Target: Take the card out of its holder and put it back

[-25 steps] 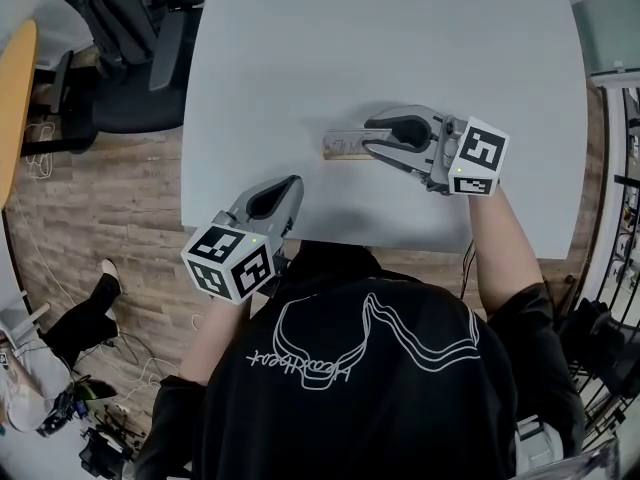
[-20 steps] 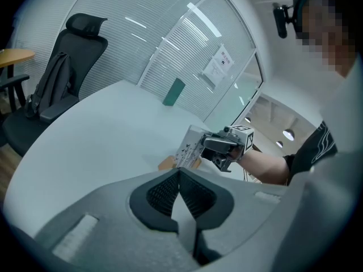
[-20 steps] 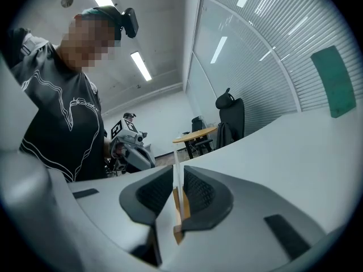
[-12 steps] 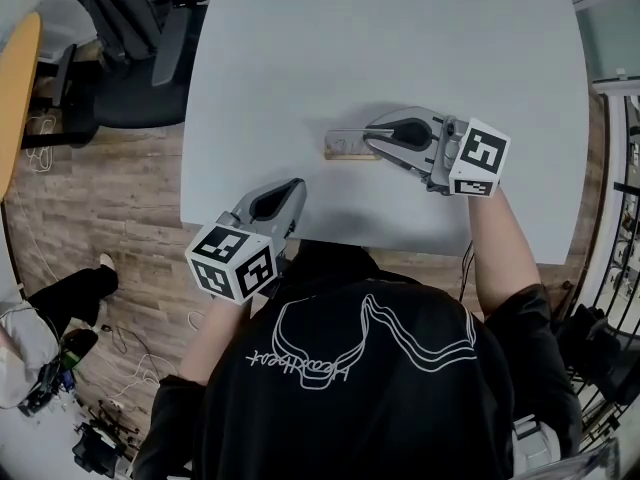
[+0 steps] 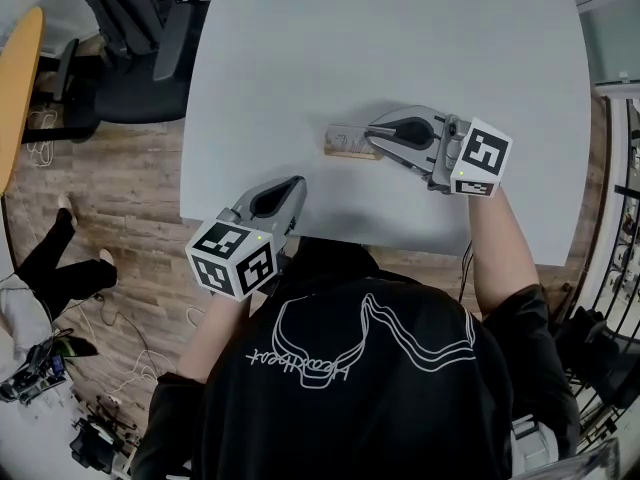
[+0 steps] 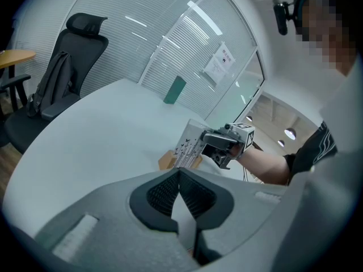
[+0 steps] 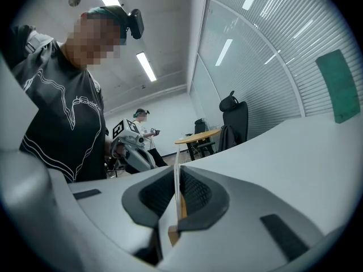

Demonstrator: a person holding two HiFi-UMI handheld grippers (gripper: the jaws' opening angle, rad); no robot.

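Note:
A white printed card [image 5: 345,132] stands upright in a small wooden holder [image 5: 346,152] near the front middle of the grey table [image 5: 400,38]. My right gripper [image 5: 371,136] reaches in from the right. Its jaws are closing, and the card's right end sits between them. In the right gripper view the card [image 7: 177,177] shows edge-on between the pads, which press on it, with the holder [image 7: 173,234] below. My left gripper [image 5: 293,182] hangs over the table's near edge, shut and empty. The left gripper view shows the card [image 6: 189,145] and holder [image 6: 167,161] ahead of it.
A black office chair [image 5: 130,38] stands at the table's left far side, and a round wooden table [image 5: 15,88] lies further left. A bystander's leg [image 5: 50,258] and cables are on the wood floor. A green block [image 6: 174,89] stands at the table's far edge.
The right gripper's jaws have closed from wide apart onto the card. The left gripper has barely moved. The bystander's leg on the floor has shifted.

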